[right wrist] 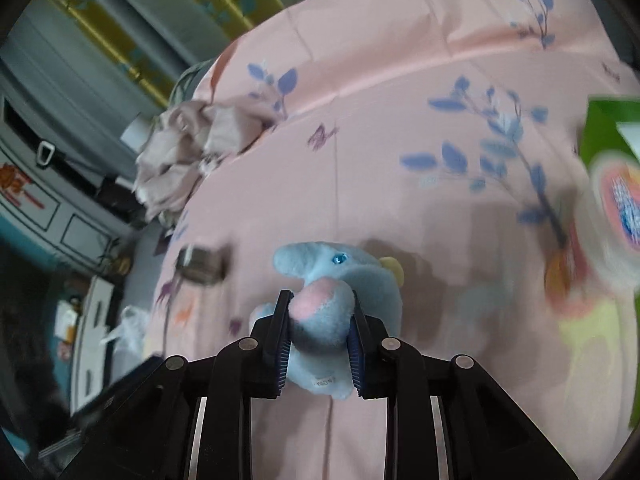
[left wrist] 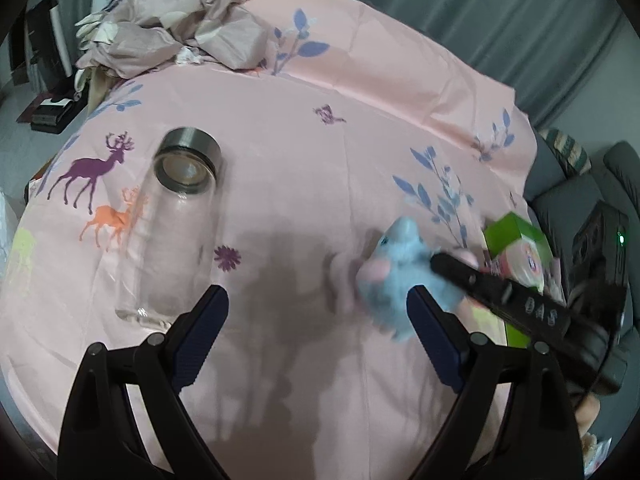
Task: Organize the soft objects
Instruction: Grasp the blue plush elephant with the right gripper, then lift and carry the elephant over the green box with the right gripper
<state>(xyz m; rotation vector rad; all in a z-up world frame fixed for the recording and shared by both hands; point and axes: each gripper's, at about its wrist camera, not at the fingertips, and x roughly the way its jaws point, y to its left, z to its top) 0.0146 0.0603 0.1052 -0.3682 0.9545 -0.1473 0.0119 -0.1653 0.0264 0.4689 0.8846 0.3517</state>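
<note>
A light blue plush elephant (right wrist: 320, 320) with pink patches is squeezed between the blue pads of my right gripper (right wrist: 320, 312), which is shut on it just above the pink bedsheet (right wrist: 400, 80). The left wrist view shows the same toy (left wrist: 404, 268), blurred, with a black finger (left wrist: 460, 272) of the right gripper reaching in from the right. My left gripper (left wrist: 320, 300) stands open over bare sheet, nothing between its fingers, just left of the toy. A crumpled pale pink cloth (left wrist: 172, 36) lies heaped at the bed's far left corner.
A clear glass bottle (left wrist: 168, 220) with a steel cap lies on the sheet to the left of my left gripper. A green and pink box (left wrist: 520, 248) lies at the bed's right edge, blurred in the right wrist view (right wrist: 608, 208). Grey curtains and furniture surround the bed.
</note>
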